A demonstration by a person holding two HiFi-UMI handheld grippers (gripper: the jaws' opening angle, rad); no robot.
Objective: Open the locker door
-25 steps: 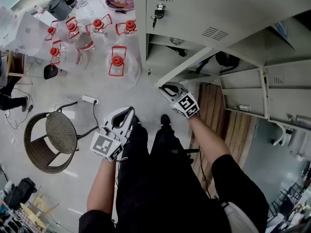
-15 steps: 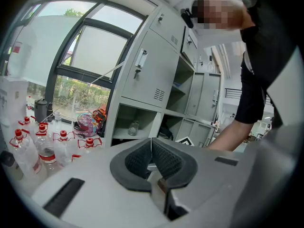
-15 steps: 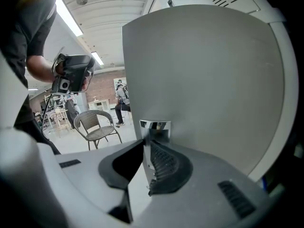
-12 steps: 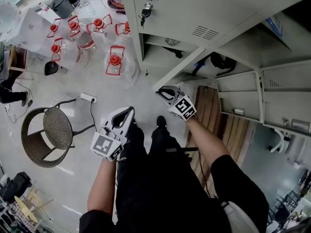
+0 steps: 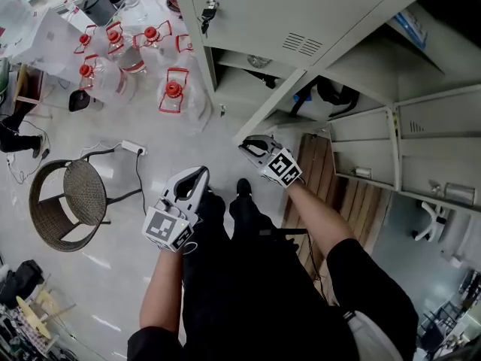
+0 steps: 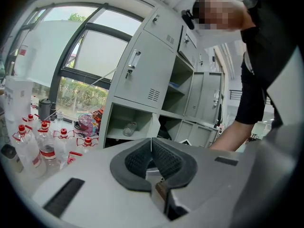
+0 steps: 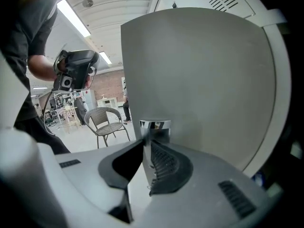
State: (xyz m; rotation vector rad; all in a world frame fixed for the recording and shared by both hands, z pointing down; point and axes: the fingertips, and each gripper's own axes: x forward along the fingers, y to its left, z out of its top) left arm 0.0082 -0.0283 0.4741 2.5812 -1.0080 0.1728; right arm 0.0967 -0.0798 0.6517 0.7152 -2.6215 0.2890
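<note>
The grey locker door (image 5: 278,104) stands swung out from the lockers and shows edge-on in the head view. My right gripper (image 5: 246,144) is at its lower free edge. In the right gripper view the door panel (image 7: 199,80) fills the frame, and my right gripper (image 7: 148,146) is shut on the door's chrome handle (image 7: 154,126). My left gripper (image 5: 194,176) hangs lower left, beside the person's leg and apart from the lockers. In its own view the left gripper (image 6: 151,148) is shut with nothing between its pads, and the lockers (image 6: 142,70) stand ahead.
Several water jugs with red caps (image 5: 169,89) stand on the floor left of the lockers. A wicker chair (image 5: 71,201) and a power strip (image 5: 131,149) lie to the left. More open locker doors (image 5: 436,164) and a wooden pallet (image 5: 323,171) are at right. Keys (image 5: 209,6) hang in an upper door.
The right gripper has drawn slightly left and toward the person with the door's edge, so the door stands a little further out. The left gripper has barely moved.
</note>
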